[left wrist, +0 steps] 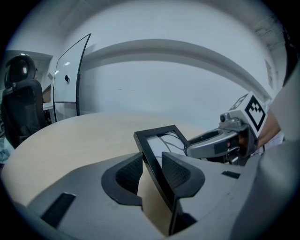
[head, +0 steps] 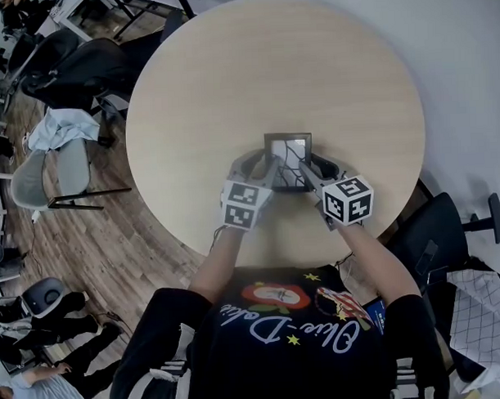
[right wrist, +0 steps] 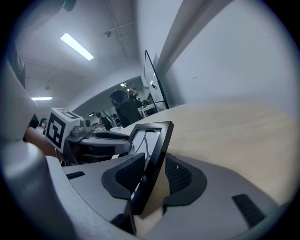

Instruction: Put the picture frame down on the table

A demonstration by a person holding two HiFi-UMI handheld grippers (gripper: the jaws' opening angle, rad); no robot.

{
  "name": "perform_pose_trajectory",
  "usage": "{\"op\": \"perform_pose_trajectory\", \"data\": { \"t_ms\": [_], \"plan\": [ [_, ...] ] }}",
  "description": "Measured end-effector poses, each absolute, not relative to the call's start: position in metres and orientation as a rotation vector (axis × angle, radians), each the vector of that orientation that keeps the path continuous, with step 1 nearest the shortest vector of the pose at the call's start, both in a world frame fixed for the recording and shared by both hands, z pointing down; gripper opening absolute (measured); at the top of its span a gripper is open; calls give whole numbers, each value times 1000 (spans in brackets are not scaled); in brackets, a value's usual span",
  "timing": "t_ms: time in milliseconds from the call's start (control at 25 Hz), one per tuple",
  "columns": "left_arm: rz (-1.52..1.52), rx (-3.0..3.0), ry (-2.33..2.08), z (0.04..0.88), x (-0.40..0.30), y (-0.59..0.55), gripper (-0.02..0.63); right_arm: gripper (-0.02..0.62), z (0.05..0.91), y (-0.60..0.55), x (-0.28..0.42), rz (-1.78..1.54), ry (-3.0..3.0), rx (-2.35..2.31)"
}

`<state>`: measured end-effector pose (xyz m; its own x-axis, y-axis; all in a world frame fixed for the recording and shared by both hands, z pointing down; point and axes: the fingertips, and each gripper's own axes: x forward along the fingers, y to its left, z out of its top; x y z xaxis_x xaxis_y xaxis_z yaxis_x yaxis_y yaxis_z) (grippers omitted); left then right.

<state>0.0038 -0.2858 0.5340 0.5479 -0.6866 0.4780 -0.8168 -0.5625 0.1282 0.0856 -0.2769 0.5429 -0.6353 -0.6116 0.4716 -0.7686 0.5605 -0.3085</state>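
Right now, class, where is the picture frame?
In the head view the picture frame is at the round table's near side, its left edge between the left gripper's fingers and its right edge between the right gripper's.

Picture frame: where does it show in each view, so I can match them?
Head view: picture frame at centre, over the round table's near half.
Left gripper view: picture frame just below centre, top leaning left.
Right gripper view: picture frame low centre, top leaning right.
Shared landmark: the pale round table.

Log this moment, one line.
left gripper: open, astride picture frame | right gripper: open, astride picture frame | picture frame: tilted on table
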Motion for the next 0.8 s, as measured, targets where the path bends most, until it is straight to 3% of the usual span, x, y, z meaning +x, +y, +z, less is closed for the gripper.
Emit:
{"op": "perform_pose_trajectory", "data": {
  "t_ms": [800],
  "plan": [
    [547,2387,-1241,551,5,-291,117,120,553,-283,86,494,-2395,1106]
  ]
}}
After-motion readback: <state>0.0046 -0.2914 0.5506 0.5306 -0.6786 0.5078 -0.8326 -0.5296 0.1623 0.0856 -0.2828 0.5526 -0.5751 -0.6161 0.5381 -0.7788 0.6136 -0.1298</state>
